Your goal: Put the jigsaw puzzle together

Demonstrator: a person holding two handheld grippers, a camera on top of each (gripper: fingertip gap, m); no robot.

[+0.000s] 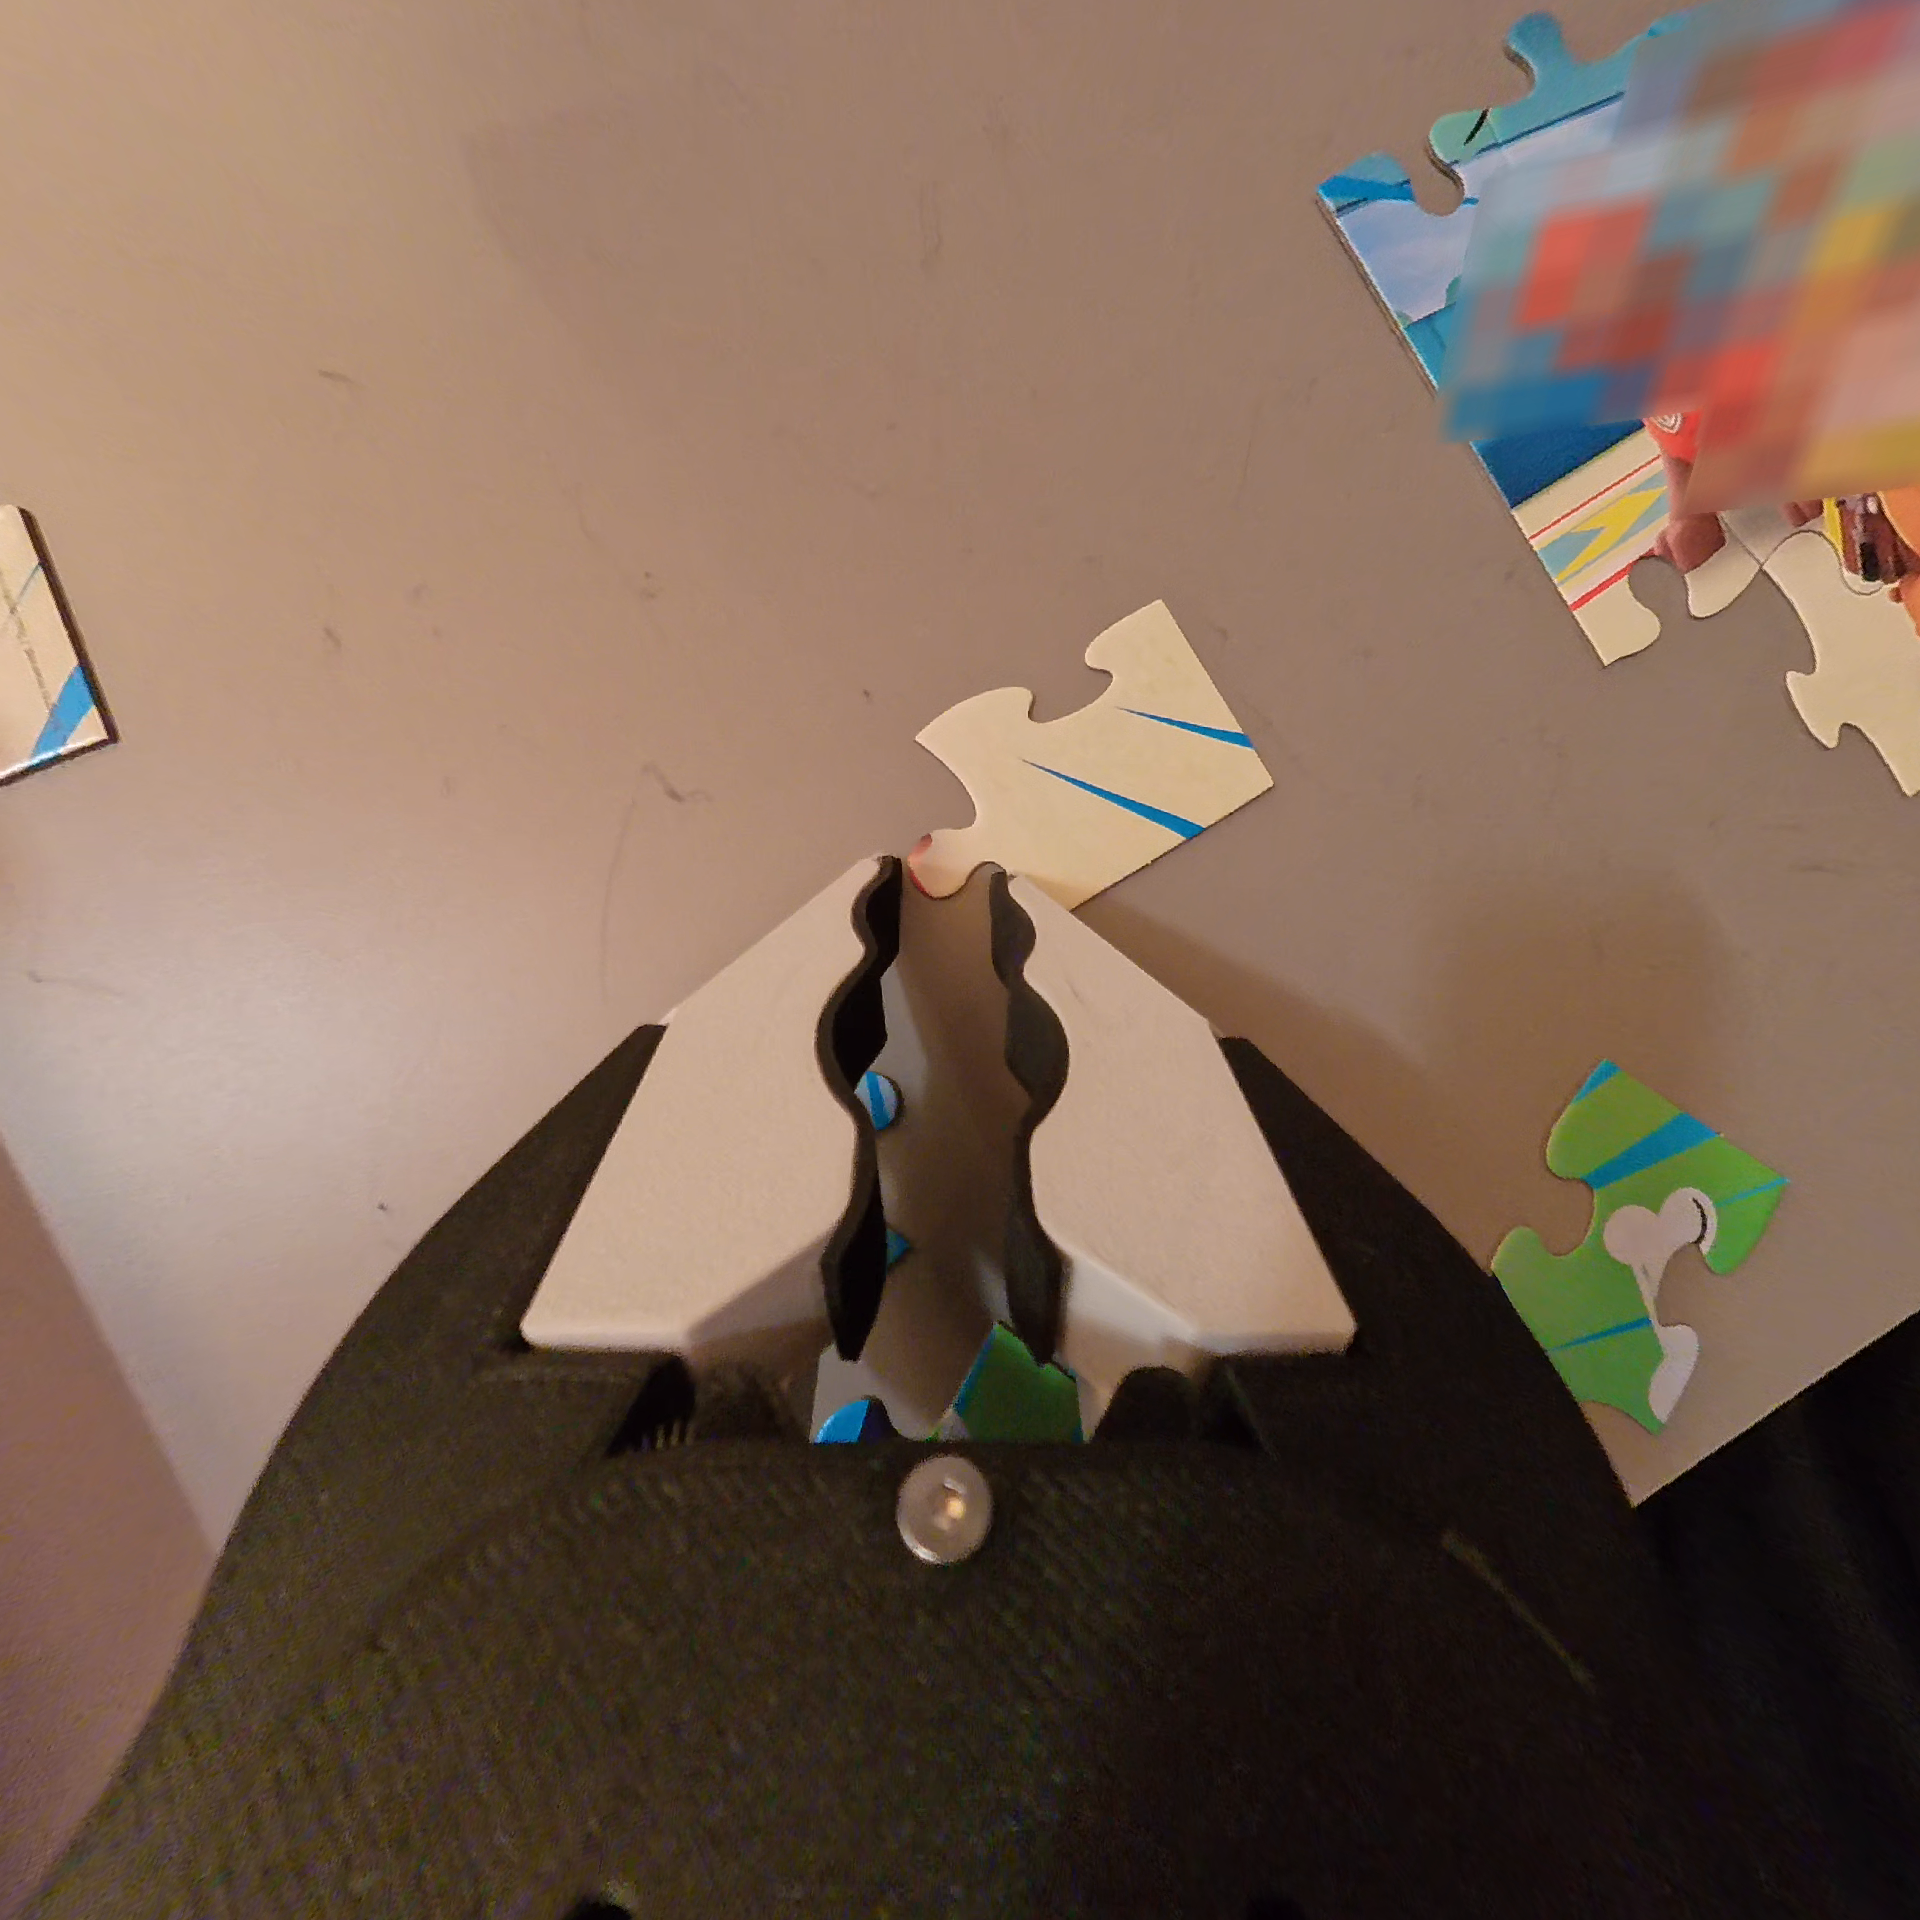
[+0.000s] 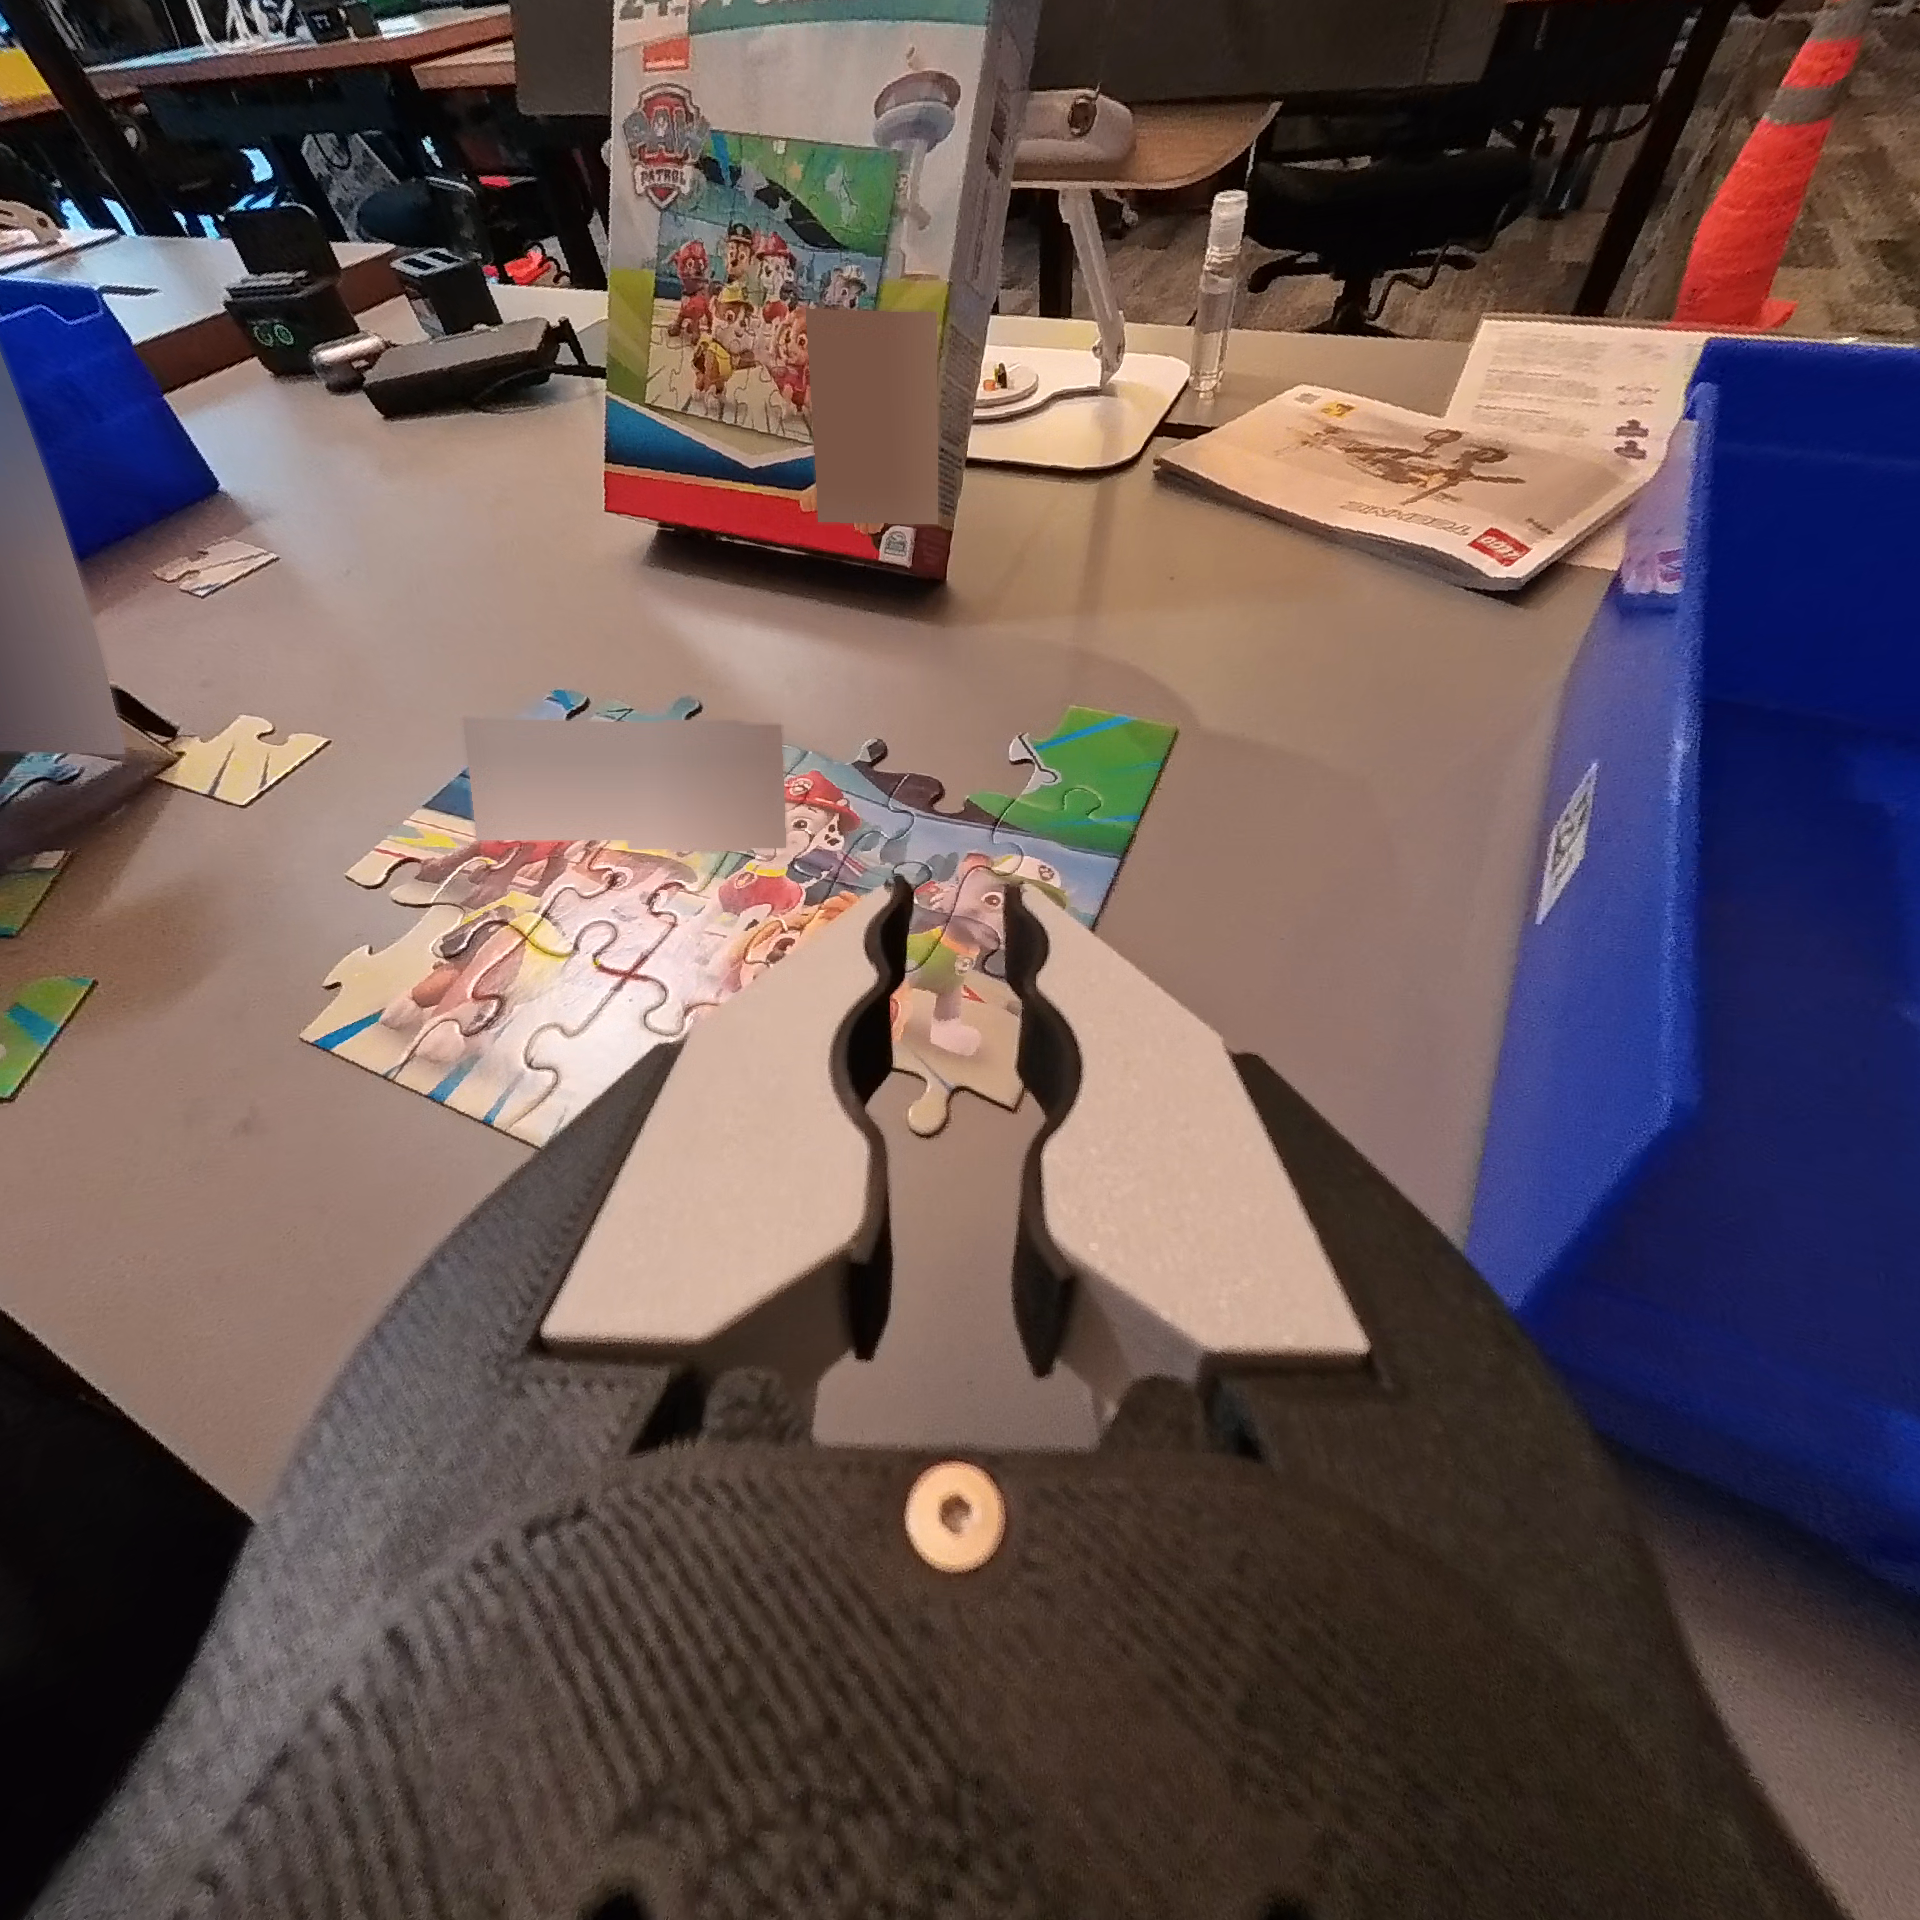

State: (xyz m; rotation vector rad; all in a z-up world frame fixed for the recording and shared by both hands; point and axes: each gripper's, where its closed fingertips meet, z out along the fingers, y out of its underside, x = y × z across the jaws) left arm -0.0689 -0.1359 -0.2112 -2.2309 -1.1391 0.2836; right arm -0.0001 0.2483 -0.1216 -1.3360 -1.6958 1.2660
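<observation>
The left gripper points down at the grey surface with its jaws a narrow way apart and nothing clamped between them. Just past the tips lies a cream puzzle piece with blue streaks; its knob reaches into the opening at the fingertips, but whether either pad touches it cannot be told. Lower down, bits of green and blue pieces show through the slot between the fingers. Off to the right of this gripper a green puzzle piece lies near the edge of the surface, a white and blue piece sits at the far left edge of the left wrist view, and the corner of the assembled puzzle shows at upper right, partly under a mosaic patch.

The right gripper hovers over the near right part of the assembled puzzle — its jaws likewise slightly apart and bare, the picture of a cartoon dog showing through the gap. Loose pieces lie to the left of the puzzle. Behind it the puzzle box stands upright, a blue bin stands close on the right, and a booklet lies beyond — with a small clear spray bottle near it.
</observation>
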